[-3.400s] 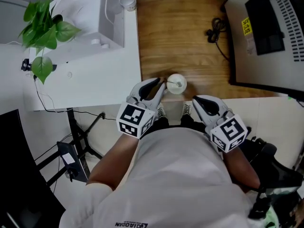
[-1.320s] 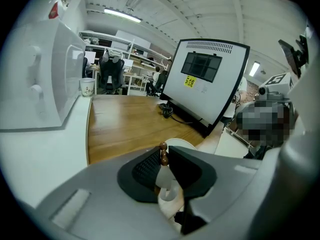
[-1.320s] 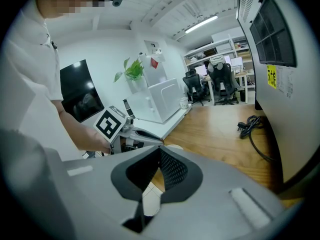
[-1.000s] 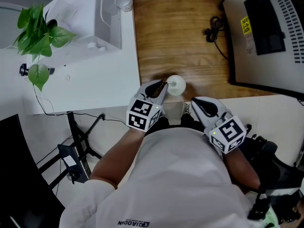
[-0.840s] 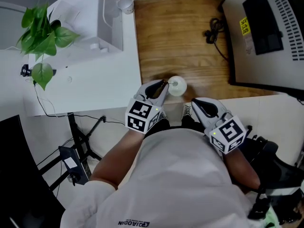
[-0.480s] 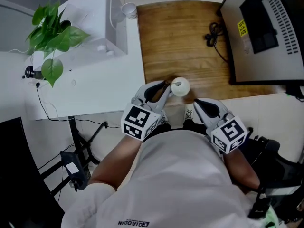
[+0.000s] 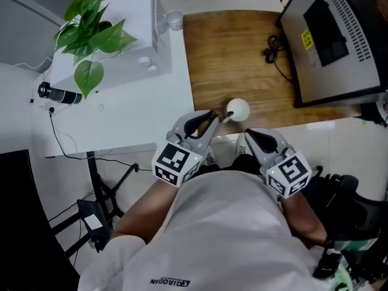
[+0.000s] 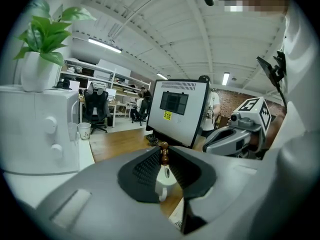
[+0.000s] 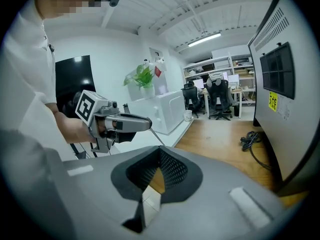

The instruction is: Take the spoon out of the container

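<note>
- Head view: a wooden surface (image 7: pixel 230 59) is shown, with a white container (image 7: pixel 239 108) standing near its front edge.
- The left gripper (image 7: pixel 212 117) is held just left of the container, its jaws clamped on the brown-knobbed handle of the spoon (image 8: pixel 163 153). The thin shaft is slanted toward the container's rim; whether its tip is inside cannot be told.
- The right gripper (image 7: pixel 247 133) is held just in front of the container, past the surface's edge, with its jaws together and nothing between them.
- A black cable (image 7: pixel 274 44) is coiled well beyond the container, beside a large grey monitor (image 7: pixel 330 41).
- A white cabinet (image 7: pixel 121 71) topped by a leafy plant (image 7: pixel 91 35) is seen well to the left of the container, with a paper cup (image 7: pixel 175 19) at its far corner.
- Office chairs (image 8: pixel 95 111) and ceiling strip lights (image 8: pixel 104 45) are seen far beyond the container.
</note>
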The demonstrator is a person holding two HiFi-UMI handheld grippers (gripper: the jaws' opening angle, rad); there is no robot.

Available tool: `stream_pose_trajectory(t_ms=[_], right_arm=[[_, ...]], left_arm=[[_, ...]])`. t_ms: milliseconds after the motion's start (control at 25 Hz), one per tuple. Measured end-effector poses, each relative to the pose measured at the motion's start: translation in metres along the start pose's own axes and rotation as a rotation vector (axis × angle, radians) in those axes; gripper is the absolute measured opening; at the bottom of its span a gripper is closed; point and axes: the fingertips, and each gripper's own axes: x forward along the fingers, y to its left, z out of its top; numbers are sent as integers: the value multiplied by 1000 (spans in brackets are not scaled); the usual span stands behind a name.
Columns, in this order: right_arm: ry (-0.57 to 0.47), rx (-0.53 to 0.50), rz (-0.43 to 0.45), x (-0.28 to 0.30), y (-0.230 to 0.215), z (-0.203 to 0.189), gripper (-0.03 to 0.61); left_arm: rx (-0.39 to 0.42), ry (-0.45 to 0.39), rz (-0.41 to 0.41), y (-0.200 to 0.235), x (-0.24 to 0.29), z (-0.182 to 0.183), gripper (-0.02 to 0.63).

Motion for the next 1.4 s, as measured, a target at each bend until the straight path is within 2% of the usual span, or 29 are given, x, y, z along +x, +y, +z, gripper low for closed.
stream_pose_trajectory(t_ms=[200, 640, 1080, 1400], right_arm=[[-7, -17, -7, -5, 14, -1, 8], [-18, -134, 60, -52, 30, -4, 8], [-38, -121, 76, -161, 29, -65, 6], [-24, -118, 122, -207, 39, -104, 6]], left_arm=[[8, -9, -6, -10, -16, -4, 52], [-6, -75, 89, -62, -42, -5, 52], [-21, -59, 173, -176, -39, -40, 52], [-49, -45, 246, -240, -52, -69, 52]])
